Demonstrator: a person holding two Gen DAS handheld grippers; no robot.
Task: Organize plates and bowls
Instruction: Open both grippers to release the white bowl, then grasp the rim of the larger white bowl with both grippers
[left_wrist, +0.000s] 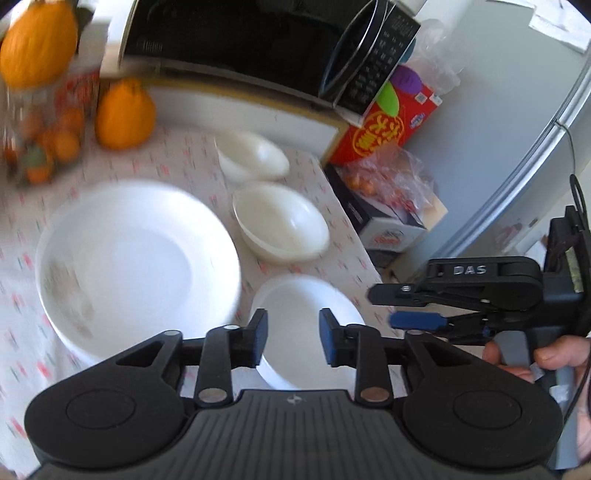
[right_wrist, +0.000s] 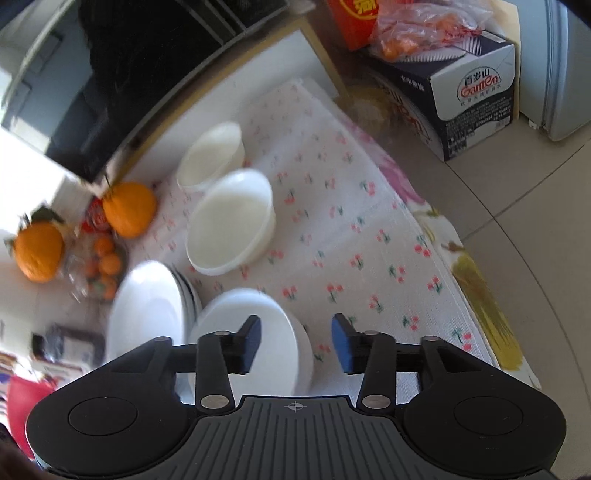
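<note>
A stack of large white plates (left_wrist: 136, 254) sits on the patterned tablecloth (left_wrist: 177, 162); it also shows in the right wrist view (right_wrist: 147, 314). Three white bowls stand in a row to its right: far (left_wrist: 255, 155) (right_wrist: 210, 158), middle (left_wrist: 282, 221) (right_wrist: 232, 225), near (left_wrist: 303, 306) (right_wrist: 251, 332). My left gripper (left_wrist: 293, 338) is open and empty, just above the near bowl. My right gripper (right_wrist: 295, 341) is open and empty, over the near bowl's right rim; it also shows from the side in the left wrist view (left_wrist: 384, 308).
Large oranges (left_wrist: 123, 114) and small tangerines (left_wrist: 55, 144) lie at the table's far left. A black microwave (left_wrist: 240, 40) stands behind. A red box (left_wrist: 391, 125) and a Ganten carton (right_wrist: 469, 96) with bagged fruit stand on the floor beside a grey fridge (left_wrist: 509, 122).
</note>
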